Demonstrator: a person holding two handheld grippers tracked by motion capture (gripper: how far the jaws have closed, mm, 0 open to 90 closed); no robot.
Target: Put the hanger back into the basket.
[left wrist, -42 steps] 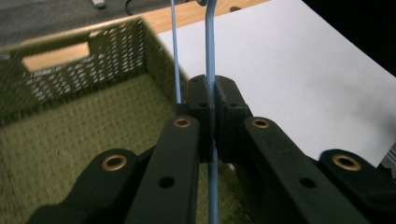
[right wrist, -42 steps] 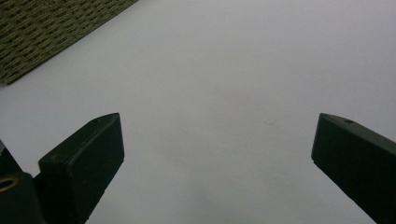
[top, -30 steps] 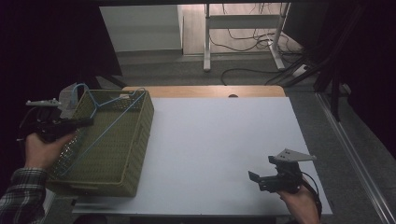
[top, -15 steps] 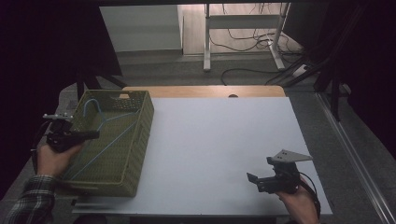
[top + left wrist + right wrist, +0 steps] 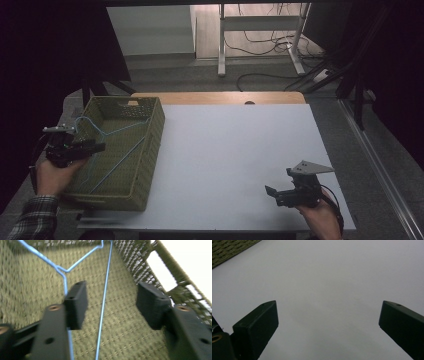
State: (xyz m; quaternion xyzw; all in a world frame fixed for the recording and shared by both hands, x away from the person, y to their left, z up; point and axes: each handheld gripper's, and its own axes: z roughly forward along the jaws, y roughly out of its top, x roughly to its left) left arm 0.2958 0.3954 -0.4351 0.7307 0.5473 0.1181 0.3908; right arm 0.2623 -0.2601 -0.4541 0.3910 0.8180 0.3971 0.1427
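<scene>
Jaws of the left hand-held gripper (image 5: 111, 307) stand apart, empty, over the blue wire hanger (image 5: 103, 290) lying in the woven basket (image 5: 150, 145); the right hand-held gripper (image 5: 272, 192) hovers wide open, empty, above the worktop (image 5: 235, 150), presumably idle.

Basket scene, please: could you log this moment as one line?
left gripper: open, over hanger in basket | right gripper: open, idle above table | hanger: lying loose, ungripped
</scene>
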